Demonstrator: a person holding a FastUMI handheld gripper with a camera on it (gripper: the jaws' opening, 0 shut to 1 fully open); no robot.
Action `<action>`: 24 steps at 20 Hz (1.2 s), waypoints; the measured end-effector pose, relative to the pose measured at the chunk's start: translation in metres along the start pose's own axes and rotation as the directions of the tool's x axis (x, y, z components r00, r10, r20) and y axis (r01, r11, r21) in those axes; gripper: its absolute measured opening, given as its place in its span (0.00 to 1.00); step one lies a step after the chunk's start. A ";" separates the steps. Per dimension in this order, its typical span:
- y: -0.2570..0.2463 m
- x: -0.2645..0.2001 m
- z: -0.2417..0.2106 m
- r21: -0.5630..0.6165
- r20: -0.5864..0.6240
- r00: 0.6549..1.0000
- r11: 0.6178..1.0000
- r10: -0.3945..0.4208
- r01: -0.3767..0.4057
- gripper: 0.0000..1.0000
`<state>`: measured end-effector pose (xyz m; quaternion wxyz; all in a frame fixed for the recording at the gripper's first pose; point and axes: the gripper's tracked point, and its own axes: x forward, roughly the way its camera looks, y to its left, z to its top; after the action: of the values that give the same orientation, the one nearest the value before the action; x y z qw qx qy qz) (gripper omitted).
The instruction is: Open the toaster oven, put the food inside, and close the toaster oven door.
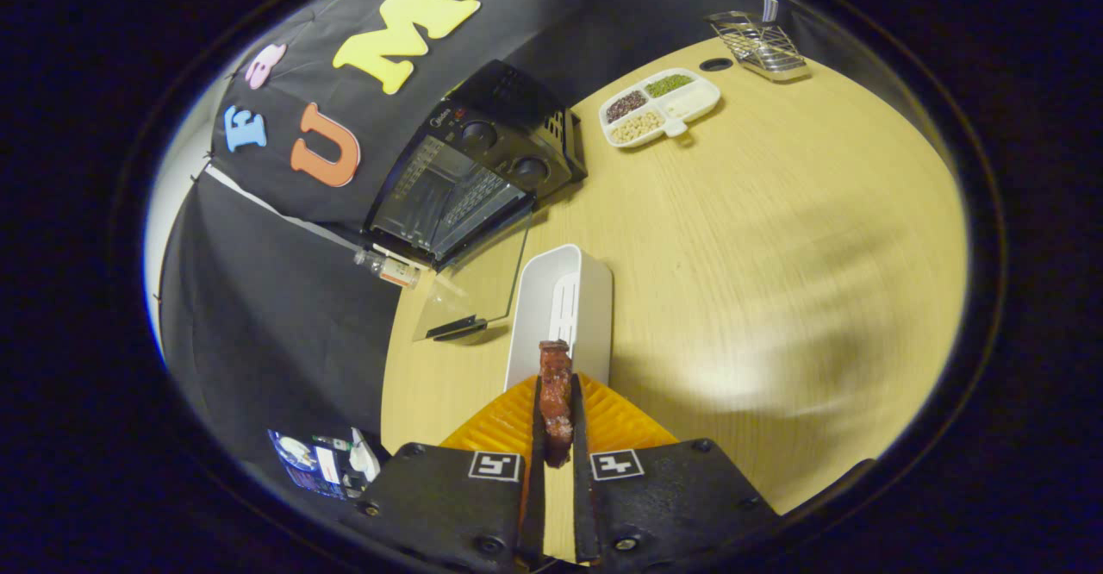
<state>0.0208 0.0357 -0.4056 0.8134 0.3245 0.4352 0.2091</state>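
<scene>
Our gripper [556, 410] clamps the meat [556, 397] between both fingers, lifted above the table [775, 255] so we can carry it. Beyond, the toaster oven [478, 173] stands with its door [474, 281] down, ready; the white tray [560, 307] lies just ahead.

Clamped between the two fingers of the gripper [556, 423]: a strip of reddish-brown glazed meat [555, 397], standing on its narrow edge, glossy, its far end poking out past the fingertips. Held above a white rectangular tray [539, 315] just ahead of the fingers. Beyond that tray and off to the left: a black toaster oven [482, 156], tilted in the fisheye view, two round knobs on its front panel, wire rack visible inside. Glass door [478, 285] swung fully down and open, lying flat toward the gripper, dark handle at its near edge.
</scene>
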 end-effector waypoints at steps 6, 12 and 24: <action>0.010 -0.027 0.026 0.020 0.103 0.994 0.999 -0.027 0.026 0.15; 0.061 -0.037 0.039 0.025 0.200 0.979 1.000 -0.022 0.018 0.15; 0.159 0.057 0.035 0.159 0.374 0.927 0.986 -0.011 -0.053 0.15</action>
<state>0.0718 0.1706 -0.3107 0.8491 0.4297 0.2846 0.1153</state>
